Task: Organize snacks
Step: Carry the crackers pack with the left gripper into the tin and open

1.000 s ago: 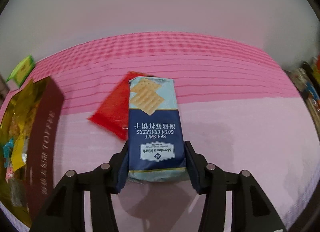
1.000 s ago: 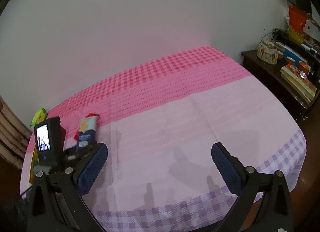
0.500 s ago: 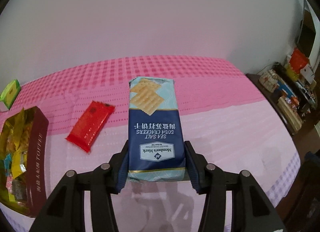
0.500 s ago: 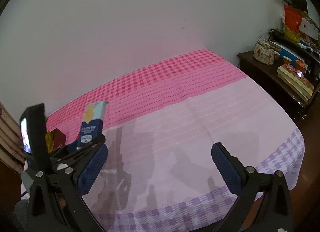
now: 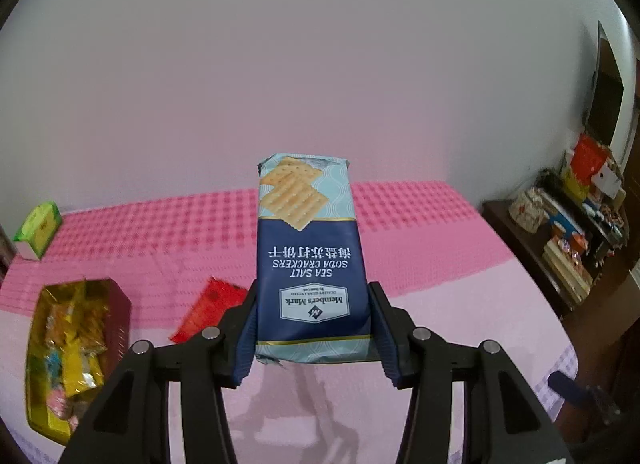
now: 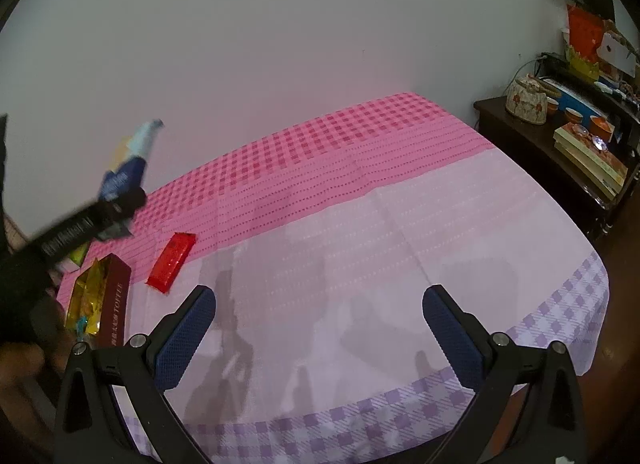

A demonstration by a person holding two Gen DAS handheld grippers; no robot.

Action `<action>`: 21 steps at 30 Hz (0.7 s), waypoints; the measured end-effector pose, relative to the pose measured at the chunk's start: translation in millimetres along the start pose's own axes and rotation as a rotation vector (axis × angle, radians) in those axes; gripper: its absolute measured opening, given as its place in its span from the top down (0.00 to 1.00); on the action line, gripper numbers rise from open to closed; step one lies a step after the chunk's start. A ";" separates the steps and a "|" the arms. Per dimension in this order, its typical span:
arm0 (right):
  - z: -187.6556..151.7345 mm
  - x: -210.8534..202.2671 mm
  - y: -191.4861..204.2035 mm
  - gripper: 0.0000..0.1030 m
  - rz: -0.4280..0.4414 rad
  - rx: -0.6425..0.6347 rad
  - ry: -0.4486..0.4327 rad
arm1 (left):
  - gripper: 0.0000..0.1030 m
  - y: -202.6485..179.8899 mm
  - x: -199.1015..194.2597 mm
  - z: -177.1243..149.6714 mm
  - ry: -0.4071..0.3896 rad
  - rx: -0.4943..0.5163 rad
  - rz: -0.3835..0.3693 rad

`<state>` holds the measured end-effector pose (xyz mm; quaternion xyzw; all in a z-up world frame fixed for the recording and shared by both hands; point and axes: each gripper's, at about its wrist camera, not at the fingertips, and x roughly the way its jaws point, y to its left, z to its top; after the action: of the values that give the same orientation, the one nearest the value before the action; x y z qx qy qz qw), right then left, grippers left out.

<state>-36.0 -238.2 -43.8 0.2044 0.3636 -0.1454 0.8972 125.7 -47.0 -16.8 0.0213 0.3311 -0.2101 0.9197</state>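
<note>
Left gripper fingers clamp the cracker pack; right gripper fingers gape wide, holding nothing.

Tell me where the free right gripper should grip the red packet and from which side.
Grip the red packet across its narrow width near the middle, coming from above with the open right gripper. It lies flat and slanted on the tablecloth, so turn the fingers square to its long edges.

Indoor light is soft and fairly dim, with a pinkish cast on the wall. Faint overlapping shadows fall on the tablecloth near the bottom. Fisheye bending curves the edges into dark corners. In the right wrist view the left gripper is motion-blurred.
</note>
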 end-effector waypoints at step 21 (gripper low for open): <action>-8.1 2.4 12.5 0.00 0.012 -0.057 0.029 | 0.51 85.9 -27.9 12.0 -0.043 -0.069 0.282</action>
<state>-34.0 -223.7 -47.5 0.1829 0.3794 -0.1264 0.8981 148.0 39.5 1.2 0.0313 0.3119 -0.0676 0.9472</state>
